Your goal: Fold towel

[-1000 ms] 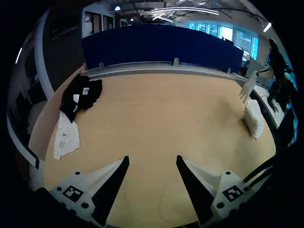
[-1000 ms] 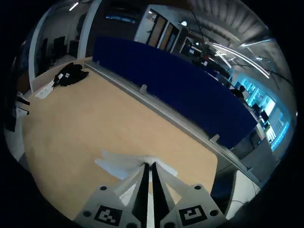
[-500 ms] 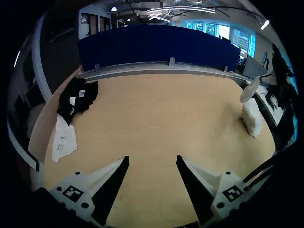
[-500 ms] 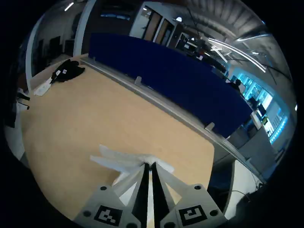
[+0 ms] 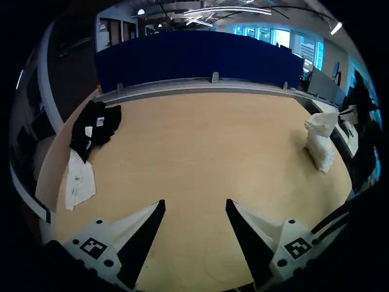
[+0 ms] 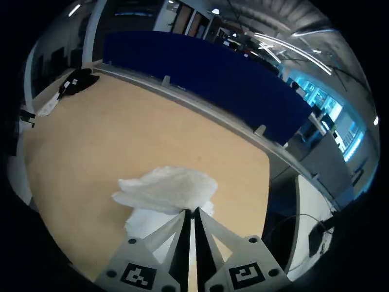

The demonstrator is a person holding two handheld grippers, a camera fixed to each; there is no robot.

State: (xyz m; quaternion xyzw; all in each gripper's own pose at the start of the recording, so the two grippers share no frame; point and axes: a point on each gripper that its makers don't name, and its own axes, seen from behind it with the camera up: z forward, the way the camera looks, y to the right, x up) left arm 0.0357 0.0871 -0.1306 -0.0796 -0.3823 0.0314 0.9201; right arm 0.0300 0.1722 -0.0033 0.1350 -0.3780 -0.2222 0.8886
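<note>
In the right gripper view my right gripper point(image 6: 192, 212) is shut, pinching the near edge of a white towel point(image 6: 165, 187). The towel is puffed up and lies over a stack of white towels point(image 6: 143, 222) near the table's front edge. The left gripper view shows the same stack point(image 5: 321, 153) at the far right of the table, with the held towel point(image 5: 322, 123) draped on top of it. My left gripper point(image 5: 194, 202) stands open over bare table, far from the stack, with nothing between its fingers.
The wooden table point(image 5: 204, 141) has a grey rail and a blue partition point(image 5: 194, 56) along its far side. A pile of black clothes point(image 5: 95, 124) and a white cloth point(image 5: 79, 179) lie at its left edge. A person's dark figure point(image 5: 360, 100) stands beyond the stack.
The towel in my right gripper has come down from hanging above the stack and now rests spread over it. My left gripper has stayed open and has barely moved.
</note>
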